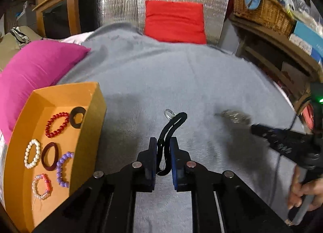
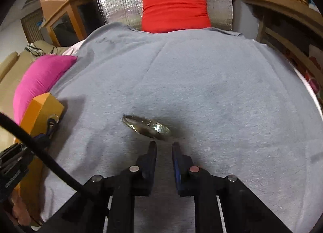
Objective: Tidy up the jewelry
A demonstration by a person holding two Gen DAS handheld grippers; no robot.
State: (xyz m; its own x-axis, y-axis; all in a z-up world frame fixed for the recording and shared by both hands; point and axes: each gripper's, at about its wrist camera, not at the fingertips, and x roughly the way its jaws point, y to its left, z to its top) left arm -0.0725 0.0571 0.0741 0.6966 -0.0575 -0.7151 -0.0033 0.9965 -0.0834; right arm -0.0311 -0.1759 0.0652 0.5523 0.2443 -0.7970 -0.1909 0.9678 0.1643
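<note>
Six pieces of jewelry lie in the orange tray (image 1: 94, 99) at the left of the left wrist view: a red bead bracelet (image 1: 57, 124), a dark ring-shaped bangle (image 1: 77, 117) touching it, a white bead bracelet (image 1: 32, 153), a maroon bangle (image 1: 50, 156), a purple bead bracelet (image 1: 62, 169) partly cut off by the tray wall, and a pink and clear bead bracelet (image 1: 42, 186). The tray sits on a grey blanket (image 1: 181, 75) beside a magenta pillow (image 1: 36, 65), with a red pillow (image 1: 174, 21) at the far end. The left gripper (image 1: 163, 142) has its blue-faced fingers (image 1: 174, 152) drawn nearly together on a black cord bracelet (image 1: 171, 125), lifted off the blanket; a small clear ring-like piece (image 1: 169, 113) at the cord's far end is too blurred to name. To the right, the right gripper (image 2: 164, 144) has its fingers nearly closed; a silvery bangle (image 2: 146, 127) hangs tilted just ahead of the fingertips, and whether the pads actually grip its near edge is hard to tell, as that edge is hidden. In the left wrist view the same bangle is a smear of motion blur. A hand (image 1: 306, 192) on the right gripper's handle is cut off at the frame edge. White lettering on the gripper bodies cannot be read. A wicker basket (image 1: 262, 8) on the shelf at far right holds blue cloth
</note>
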